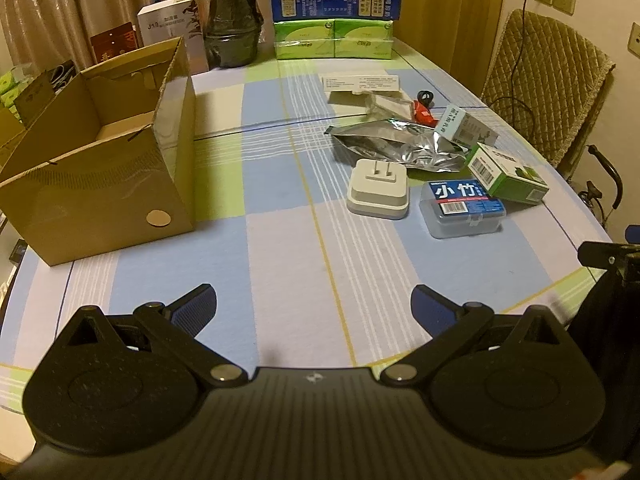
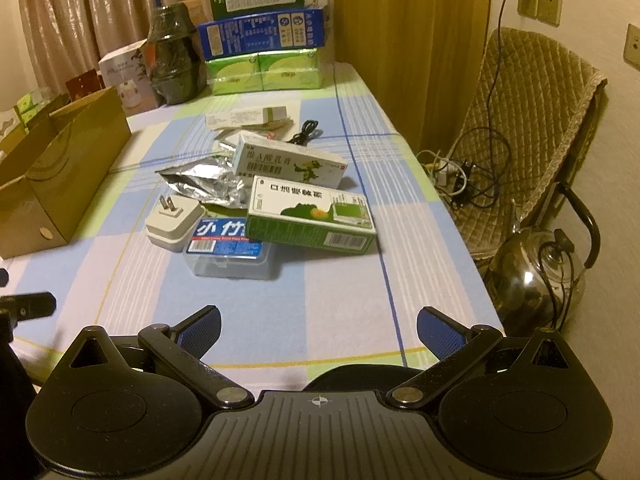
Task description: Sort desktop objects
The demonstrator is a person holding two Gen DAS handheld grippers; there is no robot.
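An open cardboard box (image 1: 100, 168) stands on the left of the checked tablecloth, and shows as a cardboard box (image 2: 52, 172) in the right wrist view. To its right lies a loose pile: a white plug adapter (image 1: 378, 194) (image 2: 174, 220), a clear plastic case with a blue label (image 1: 464, 208) (image 2: 228, 252), a green medicine box (image 1: 506, 174) (image 2: 312, 216), a white medicine box (image 2: 288, 164) (image 1: 464, 126), a silver foil pouch (image 1: 396, 146) (image 2: 204, 184). My left gripper (image 1: 314, 306) hovers open near the front edge. My right gripper (image 2: 320, 328) is open too, short of the pile.
Stacked blue and green cartons (image 1: 334, 20), a dark wrapped pot (image 1: 232, 20) and a white carton (image 1: 176, 28) line the far edge. A black cable (image 2: 306, 132) lies behind the pile. A padded chair (image 2: 528, 128) and a metal kettle (image 2: 536, 276) stand right of the table.
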